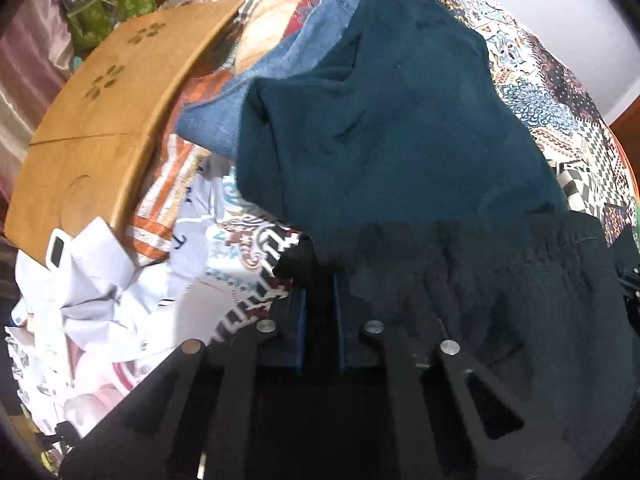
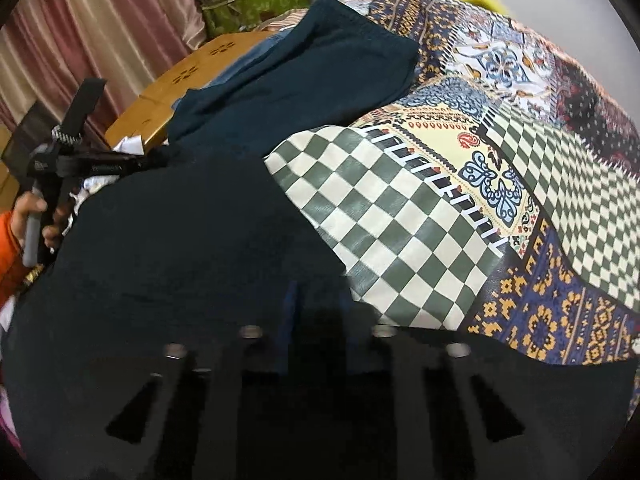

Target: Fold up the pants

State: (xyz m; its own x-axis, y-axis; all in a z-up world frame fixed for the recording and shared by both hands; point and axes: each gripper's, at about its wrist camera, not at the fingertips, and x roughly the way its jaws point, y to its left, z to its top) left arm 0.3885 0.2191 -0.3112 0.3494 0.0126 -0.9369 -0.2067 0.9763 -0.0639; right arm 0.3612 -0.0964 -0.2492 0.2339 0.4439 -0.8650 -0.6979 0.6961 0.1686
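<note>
I am looking along my left gripper [image 1: 320, 300], whose two blue-padded fingers are standing close together with a dark strip of cloth between them, so it is pinching the waistband end of the dark teal fleece pants [image 1: 380, 128]. The pants are lying right in front of both grippers, stretching away across the patchwork-patterned bed cover [image 1: 560, 92], legs pointing far from me. My right gripper [image 2: 320, 312] is sitting at the near edge of the same pants [image 2: 192, 240], fingers narrowly apart and shadowed; cloth is lying between them, but I cannot tell whether they are actually clamping it. In the right view the left gripper [image 2: 156, 160] is showing at the pants' far left edge, with my left hand [image 2: 30, 220] on its handle. The fabric is looking soft and matte, rumpled near the gathered elastic waistband [image 1: 520, 264], with a hemmed leg end [image 2: 360, 24] lying flat. Blue denim jeans [image 1: 272, 92] are peeking out beneath, beside a brown cardboard box [image 1: 120, 92].
</note>
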